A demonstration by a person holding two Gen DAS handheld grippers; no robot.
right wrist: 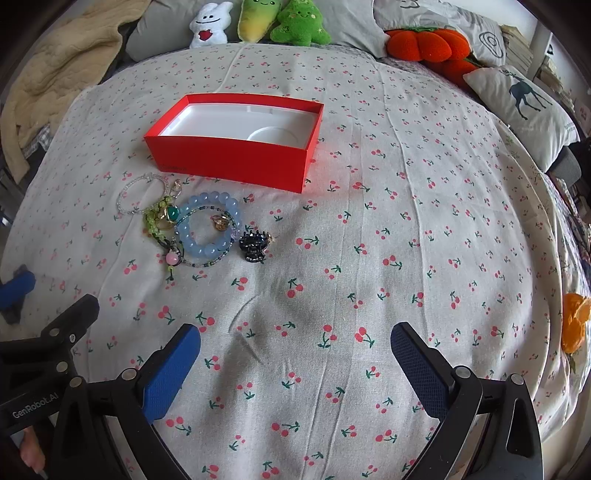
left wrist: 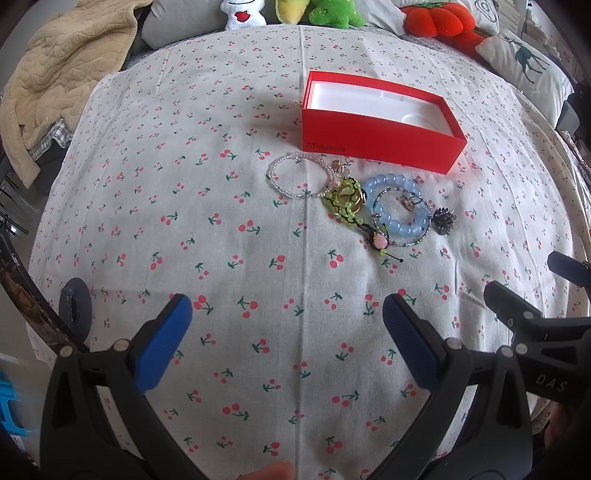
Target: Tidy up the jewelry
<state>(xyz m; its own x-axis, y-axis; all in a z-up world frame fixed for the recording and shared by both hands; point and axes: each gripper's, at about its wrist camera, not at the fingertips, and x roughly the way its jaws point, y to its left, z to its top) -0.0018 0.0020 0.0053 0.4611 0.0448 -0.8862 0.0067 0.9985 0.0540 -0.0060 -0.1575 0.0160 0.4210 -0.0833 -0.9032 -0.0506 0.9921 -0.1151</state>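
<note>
While both grippers hover low over a cherry-print cloth (left wrist: 221, 229), the jewelry lies ahead of them in one loose cluster. The left gripper (left wrist: 288, 332) has its blue pads wide apart and holds nothing; the cluster sits ahead and slightly right of it. The right gripper (right wrist: 295, 358) is equally spread and empty; the cluster sits ahead and to its left.

Within the cluster, a clear bead bracelet (left wrist: 299, 175) lies farthest left, touching a green beaded strand (left wrist: 341, 203) tangled with gold rings. Just right of that is a blue bead bracelet (left wrist: 400, 210), with a thin dark bead string overlapping it and a small gold charm inside its loop. A dark claw clip (right wrist: 253, 245) lies just beside the blue bracelet, nearest the right gripper.

Beyond the jewelry stands an open red box (left wrist: 376, 144) with a white tray inside; its near wall reads "ONEPLUS". Nothing lies between the grippers and the cluster.

Plush toys (right wrist: 280, 22) and pillows line the far edge. The grippers' bodies read "DAS" and "GenRobot.AI".
</note>
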